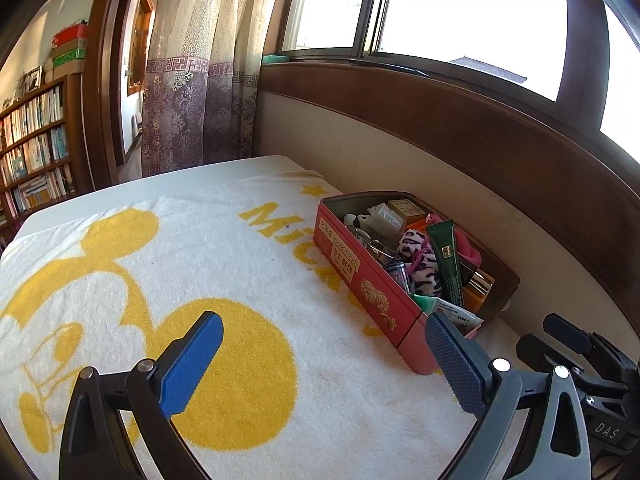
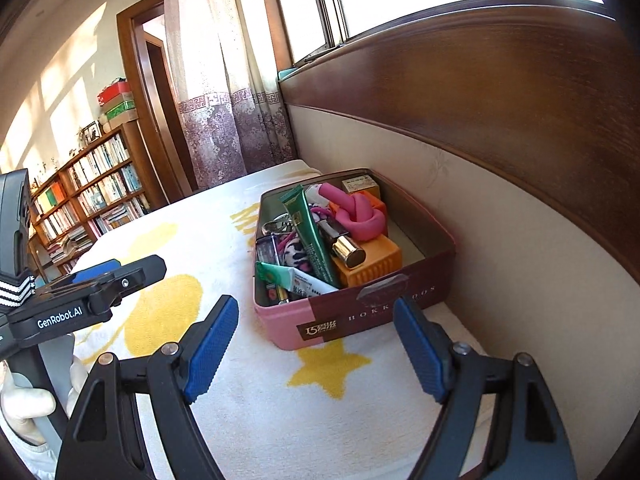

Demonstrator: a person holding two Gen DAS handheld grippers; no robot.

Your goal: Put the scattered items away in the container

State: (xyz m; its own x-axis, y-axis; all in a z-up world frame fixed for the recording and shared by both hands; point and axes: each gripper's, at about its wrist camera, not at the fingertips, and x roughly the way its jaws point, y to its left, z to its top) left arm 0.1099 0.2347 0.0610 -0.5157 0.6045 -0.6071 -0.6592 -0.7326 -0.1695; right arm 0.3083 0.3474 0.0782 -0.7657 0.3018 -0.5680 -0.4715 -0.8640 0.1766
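Observation:
A pink and maroon tin box (image 1: 372, 292) (image 2: 352, 316) stands on the white and yellow towel by the wall. It holds several items: a green tube (image 1: 446, 260) (image 2: 310, 232), a pink knotted piece (image 2: 360, 216), an orange block (image 2: 376, 262), a striped fabric piece (image 1: 422, 260), a gold-capped bottle (image 2: 348, 250). My left gripper (image 1: 324, 340) hovers open over the towel, left of the box, nothing between its fingers. My right gripper (image 2: 316, 324) is open and empty, just in front of the box's near end.
The towel (image 1: 200, 260) (image 2: 260, 400) covers a bed-like surface against a cream wall with wood panelling (image 2: 500, 92). A curtain (image 1: 192, 80), a doorway and a bookshelf (image 2: 92, 200) lie beyond. The other gripper's body (image 2: 80, 300) and a gloved hand (image 2: 24, 404) are at the left.

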